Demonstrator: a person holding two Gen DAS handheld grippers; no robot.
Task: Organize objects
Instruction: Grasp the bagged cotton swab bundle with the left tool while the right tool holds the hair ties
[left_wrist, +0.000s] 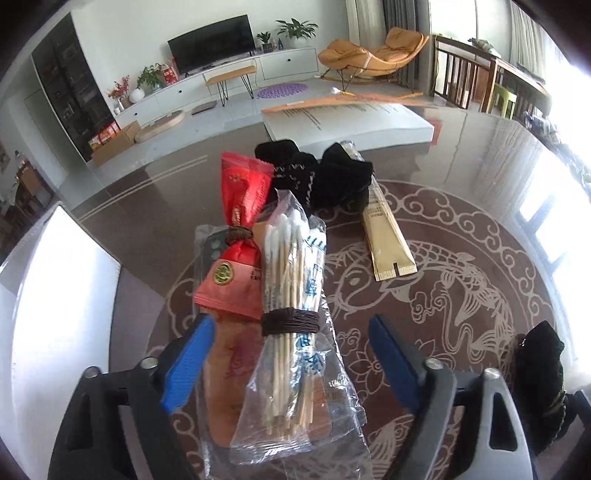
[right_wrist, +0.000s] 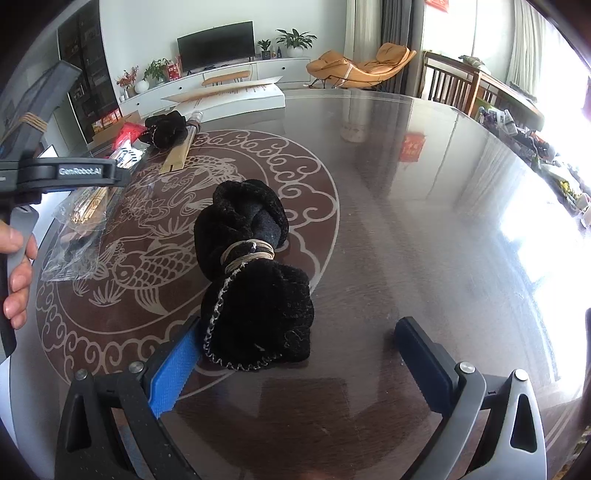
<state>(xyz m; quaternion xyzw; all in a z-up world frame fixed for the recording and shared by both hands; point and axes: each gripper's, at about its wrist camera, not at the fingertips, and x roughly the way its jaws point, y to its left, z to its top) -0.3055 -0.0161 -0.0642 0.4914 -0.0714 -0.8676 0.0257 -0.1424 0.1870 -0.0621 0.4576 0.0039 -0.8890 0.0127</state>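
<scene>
In the left wrist view my left gripper is open, its blue fingers either side of a bag of cotton swabs tied with brown cord. A tied red packet lies left of the bag. A black cloth bundle and a gold sachet lie further off. In the right wrist view my right gripper is open around the near end of a second black cloth bundle tied with tan cord. Its left finger touches the cloth.
The glass table has a carp pattern under it. A white flat box lies at the far edge, a white sheet at the left. The other hand-held gripper sits at left in the right wrist view.
</scene>
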